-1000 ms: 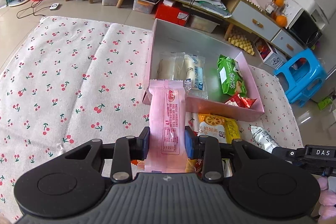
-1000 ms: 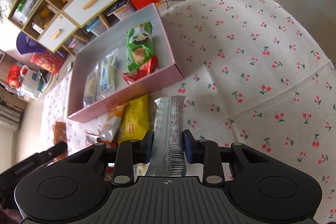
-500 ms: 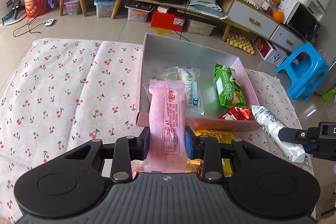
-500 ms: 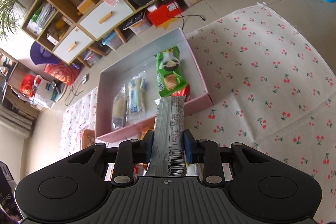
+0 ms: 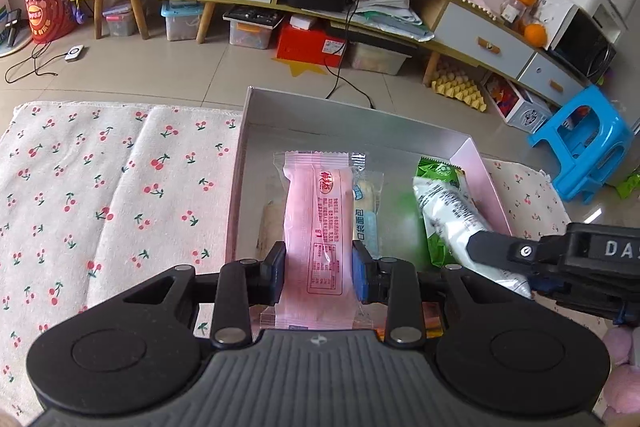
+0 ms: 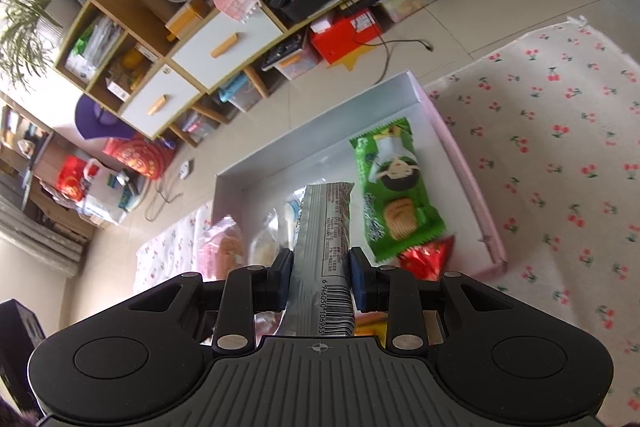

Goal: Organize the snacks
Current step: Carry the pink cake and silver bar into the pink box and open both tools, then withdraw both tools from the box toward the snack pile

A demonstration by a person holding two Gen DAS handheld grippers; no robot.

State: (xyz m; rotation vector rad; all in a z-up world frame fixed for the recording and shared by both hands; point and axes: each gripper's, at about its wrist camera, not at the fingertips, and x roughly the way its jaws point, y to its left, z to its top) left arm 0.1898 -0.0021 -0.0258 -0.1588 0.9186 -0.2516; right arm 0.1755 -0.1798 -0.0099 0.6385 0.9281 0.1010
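Some packets in the box (image 5: 472, 151) are hidden behind the held snacks, and those before its near wall are cut off. The box is set on a cherry-print cloth (image 5: 120, 187) on a tiled floor. A pink packet (image 5: 316, 227) is clamped by the left gripper (image 5: 319, 274) above the box's left half; a silver packet (image 6: 326, 223) is clamped by the right gripper (image 6: 319, 277) over its middle.

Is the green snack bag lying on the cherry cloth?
No, the green biscuit packet lies inside the pink box, beside a small red packet, and the cherry-print cloth spreads outside the box's wall.
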